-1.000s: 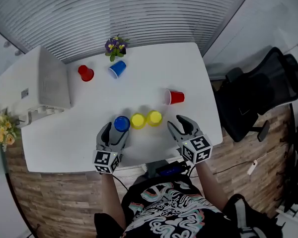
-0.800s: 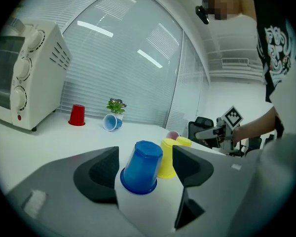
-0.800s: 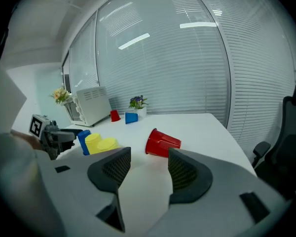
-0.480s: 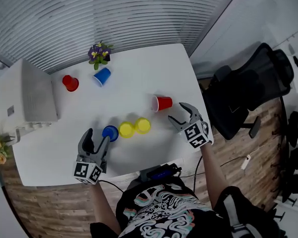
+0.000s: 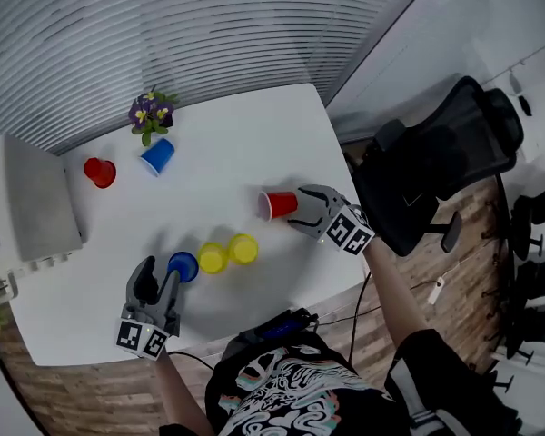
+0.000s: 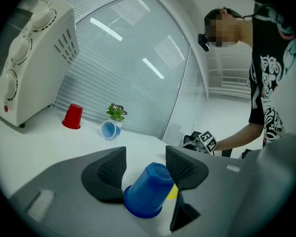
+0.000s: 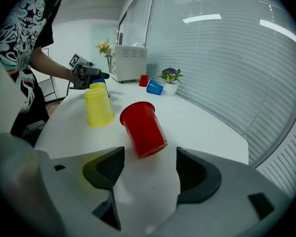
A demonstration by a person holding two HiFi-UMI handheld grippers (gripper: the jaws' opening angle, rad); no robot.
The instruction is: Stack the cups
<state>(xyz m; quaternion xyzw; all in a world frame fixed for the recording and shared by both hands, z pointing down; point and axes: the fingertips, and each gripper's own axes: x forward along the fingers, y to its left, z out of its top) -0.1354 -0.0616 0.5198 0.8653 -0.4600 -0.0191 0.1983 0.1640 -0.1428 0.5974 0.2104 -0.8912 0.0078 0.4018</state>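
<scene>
Now clamps the left gripper [image 5: 161, 276] onto an upturned blue cup [image 5: 183, 266] — has just been closing those jaws, and has the cup between the pads, leaning a little. Has that cup well nearer than the plant [image 5: 148, 113], toward the front edge of the white table [image 5: 227, 166]. Finds two yellow cups [image 5: 212, 258], also upturned, side by side just right of the blue one, likewise well nearer than the plant; cannot tell about any touch between blue and yellow. Points the right gripper [image 5: 298, 209] at a red cup [image 5: 277, 204] lying on its side, right of the plant and nearer, beyond the yellow pair. Has just been opening these jaws, now spread wide — grips nothing, with the red cup's base just ahead of the tips, untouched, and its mouth turned away. Finds a second blue cup [image 5: 158, 155] on its side just beside the plant, on the near side, mouth toward the left gripper. Finds a second red cup [image 5: 99, 172] upturned, left of the plant and apart from it. Notes a white toaster oven [image 5: 36, 198] further left of the plant, at the table's end.
</scene>
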